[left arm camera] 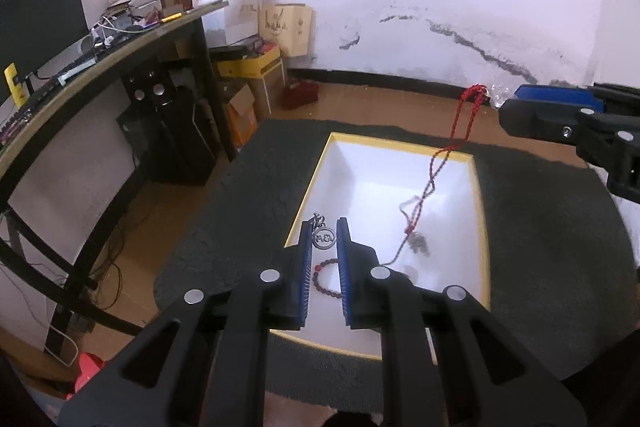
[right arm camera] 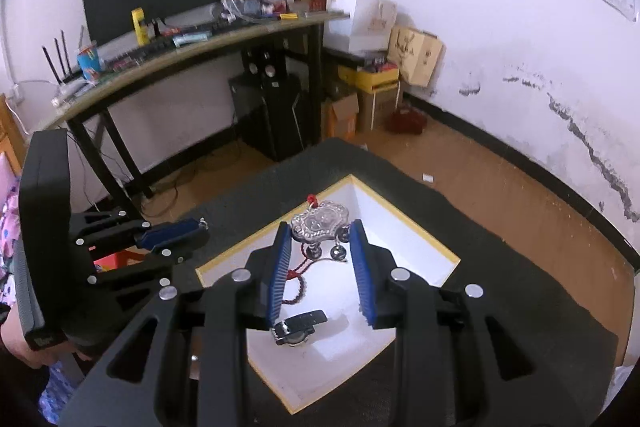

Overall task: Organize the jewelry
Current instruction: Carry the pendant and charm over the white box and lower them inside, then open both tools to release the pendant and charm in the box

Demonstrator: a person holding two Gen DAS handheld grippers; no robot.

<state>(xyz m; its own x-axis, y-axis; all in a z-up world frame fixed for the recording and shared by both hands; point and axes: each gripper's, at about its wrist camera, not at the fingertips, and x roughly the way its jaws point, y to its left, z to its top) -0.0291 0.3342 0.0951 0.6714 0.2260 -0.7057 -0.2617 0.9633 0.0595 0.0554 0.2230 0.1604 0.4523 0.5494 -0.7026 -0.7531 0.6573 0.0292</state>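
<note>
Right wrist view: a silver pendant is pinched by the right gripper above the box; a keyring is pinched by the left gripper.

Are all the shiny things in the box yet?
Not yet. The bead bracelet and watch already lie in the white box. The left gripper pinches a round silver charm; the right gripper holds a silver lock pendant, its red cord dangling into the box. Both likely go in next.
</note>
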